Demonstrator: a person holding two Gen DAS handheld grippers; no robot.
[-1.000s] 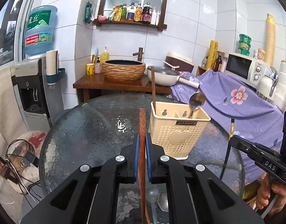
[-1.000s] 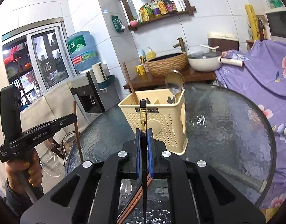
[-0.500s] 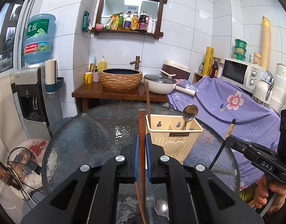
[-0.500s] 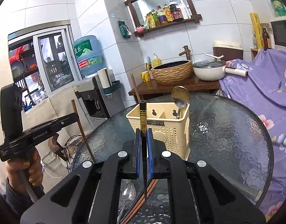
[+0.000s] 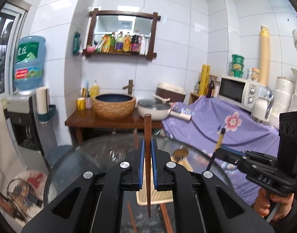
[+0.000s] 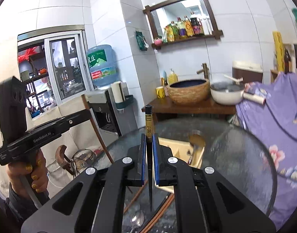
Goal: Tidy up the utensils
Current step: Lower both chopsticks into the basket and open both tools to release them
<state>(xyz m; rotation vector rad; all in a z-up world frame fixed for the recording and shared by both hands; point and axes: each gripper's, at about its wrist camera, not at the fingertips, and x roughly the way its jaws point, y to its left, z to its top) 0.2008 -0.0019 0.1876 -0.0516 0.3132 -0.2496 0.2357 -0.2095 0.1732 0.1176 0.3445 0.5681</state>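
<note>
Between the blue pads of our left tongs (image 5: 146,163) stands 1 brown wooden chopstick (image 5: 147,136), clenched near its middle, upright, thick end up and tip hanging free above the glass table (image 5: 86,159). Our right tongs (image 6: 149,155) are clamped the same way on 1 black chopstick (image 6: 149,126) with a gold band near its top, also upright.

Just beyond both tongs, lower down, sits 1 cream utensil holder (image 6: 173,145) on the table, with 1 metal spoon (image 6: 196,139) standing in it; motion blur softens both. On the glass below the tongs lie loose brown chopsticks (image 5: 166,217); we can make out at least 2 in the left view, but cannot count them surely.

Only the right view shows 1 spoon lying flat on the table (image 6: 137,219), and it shows our left hand (image 6: 30,172) gripping its tool at the frame's left edge. Only the left view shows the microwave (image 5: 239,91) and our right hand (image 5: 272,205) under the other tool. Both views show the woven basin (image 5: 113,104) on the wooden counter behind.
</note>
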